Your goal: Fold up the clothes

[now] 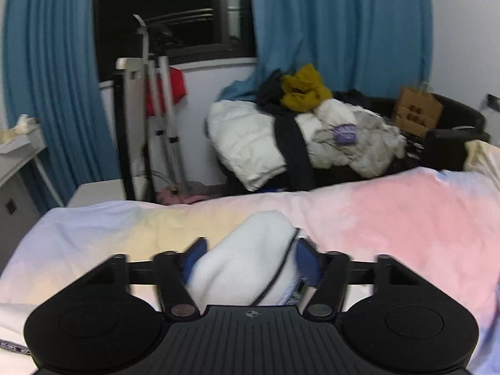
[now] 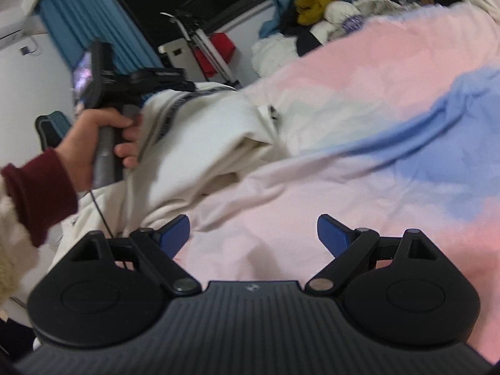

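Observation:
A white garment with dark patterned trim (image 2: 200, 137) lies bunched on the pastel bedsheet (image 2: 390, 100). My left gripper (image 1: 250, 259) is shut on a thick bunch of this white garment (image 1: 250, 256), which bulges up between the blue pads and is lifted off the sheet. In the right wrist view the left gripper (image 2: 162, 78) is seen from the side, held by a hand in a maroon cuff, at the garment's upper edge. My right gripper (image 2: 253, 234) is open and empty, over bare pink sheet just right of the garment.
Beyond the bed's far edge, a dark sofa holds a heap of clothes and white bedding (image 1: 300, 131), with a cardboard bag (image 1: 417, 112). A folded metal rack (image 1: 162, 118), blue curtains (image 1: 337, 25) and a dark window stand behind. A grey cabinet (image 1: 15, 187) is at left.

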`<state>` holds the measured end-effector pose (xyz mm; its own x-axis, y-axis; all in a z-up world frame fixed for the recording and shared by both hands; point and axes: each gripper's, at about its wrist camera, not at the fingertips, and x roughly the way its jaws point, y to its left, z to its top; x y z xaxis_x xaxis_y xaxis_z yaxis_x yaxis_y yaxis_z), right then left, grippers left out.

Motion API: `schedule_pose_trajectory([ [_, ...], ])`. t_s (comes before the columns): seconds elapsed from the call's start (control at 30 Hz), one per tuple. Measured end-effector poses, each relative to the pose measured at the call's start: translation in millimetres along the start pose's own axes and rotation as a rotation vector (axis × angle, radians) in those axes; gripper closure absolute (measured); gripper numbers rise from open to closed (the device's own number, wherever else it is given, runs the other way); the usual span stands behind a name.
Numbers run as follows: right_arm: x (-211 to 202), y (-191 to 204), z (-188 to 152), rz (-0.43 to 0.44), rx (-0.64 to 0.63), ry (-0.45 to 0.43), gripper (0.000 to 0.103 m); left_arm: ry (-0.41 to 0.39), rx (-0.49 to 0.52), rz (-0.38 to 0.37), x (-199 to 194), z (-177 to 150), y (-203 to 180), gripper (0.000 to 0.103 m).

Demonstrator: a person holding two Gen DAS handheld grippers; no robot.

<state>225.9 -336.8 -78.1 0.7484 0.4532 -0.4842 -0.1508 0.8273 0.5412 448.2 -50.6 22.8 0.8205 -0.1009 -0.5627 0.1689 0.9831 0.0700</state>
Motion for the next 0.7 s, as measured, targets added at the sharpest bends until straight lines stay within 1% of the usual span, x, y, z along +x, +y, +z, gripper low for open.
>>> schedule_pose_trajectory([
  [0.03,0,-4,1,-0.006,0.017,-0.007,0.013,0.017,0.016,-0.002,1,1,-4,0.085],
  [0.07,0,-7,2,-0.011,0.036,-0.013,0.013,0.03,0.037,-0.005,-4,1,-7,0.094],
  [0.13,-1,-9,3,-0.016,0.054,-0.026,0.013,0.021,0.078,-0.023,-24,-1,-16,0.096],
  [0.2,-4,-10,3,-0.017,0.057,-0.041,0.013,-0.008,0.124,-0.047,-51,-4,-25,0.097],
  [0.37,-20,0,1,-0.025,0.012,-0.074,0.013,-0.096,0.208,-0.131,-149,-25,-44,0.098],
  [0.47,-33,9,1,-0.035,-0.023,-0.107,0.013,-0.126,0.228,-0.187,-212,-55,-51,0.098],
  [0.57,-46,18,1,-0.033,-0.051,-0.124,0.013,-0.139,0.226,-0.226,-265,-97,-56,0.098],
  [0.63,-56,25,-1,-0.028,-0.072,-0.142,0.013,-0.138,0.216,-0.248,-292,-128,-56,0.098],
  [0.7,-69,34,-4,-0.017,-0.091,-0.16,0.013,-0.133,0.183,-0.262,-308,-164,-53,0.098],
])
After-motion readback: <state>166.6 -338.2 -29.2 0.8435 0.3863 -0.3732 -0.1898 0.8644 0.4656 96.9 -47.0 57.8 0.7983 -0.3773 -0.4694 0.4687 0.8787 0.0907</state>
